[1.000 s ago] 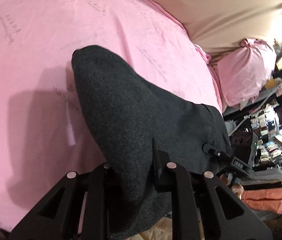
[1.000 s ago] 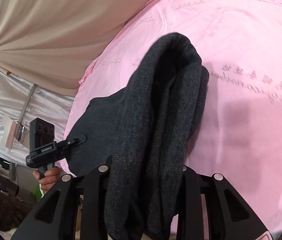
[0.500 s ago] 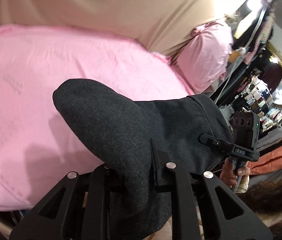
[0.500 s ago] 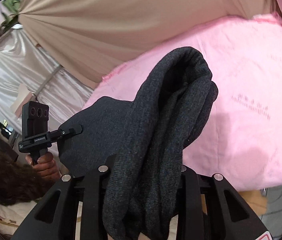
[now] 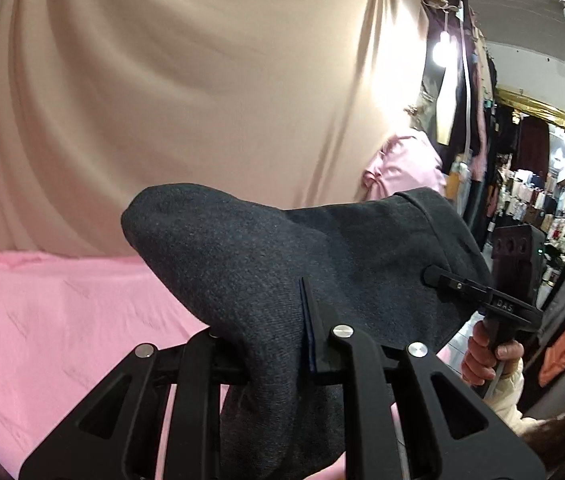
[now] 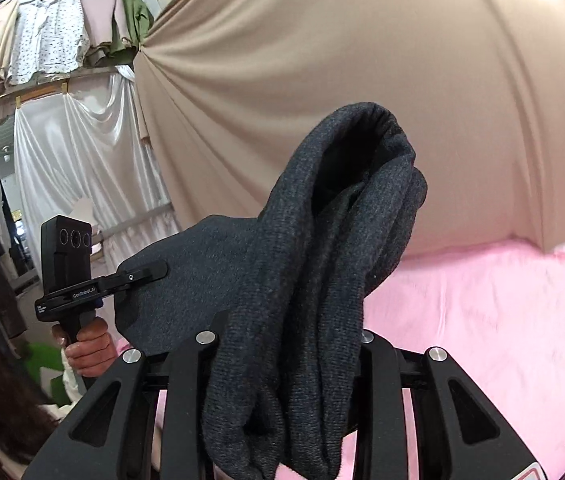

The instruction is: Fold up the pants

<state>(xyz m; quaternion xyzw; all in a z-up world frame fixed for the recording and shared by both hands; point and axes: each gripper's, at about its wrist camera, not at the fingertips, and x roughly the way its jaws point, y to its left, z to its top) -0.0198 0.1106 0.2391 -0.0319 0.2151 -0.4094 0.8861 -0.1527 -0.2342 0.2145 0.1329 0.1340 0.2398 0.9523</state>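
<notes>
Pants up in the air, both claws clamped on.

L claw (image 5: 270,364) is pinched on a wad of the dark pants (image 5: 282,260), R claw (image 6: 286,364) is clenched on a thicker bunch (image 6: 322,240); cloth hangs between us above the pink sheet (image 5: 62,320), near its front edge. Soft, floppy knit w/ some weight, not slippery. I'd grip at hems/waistband, not mid-fabric.
</notes>
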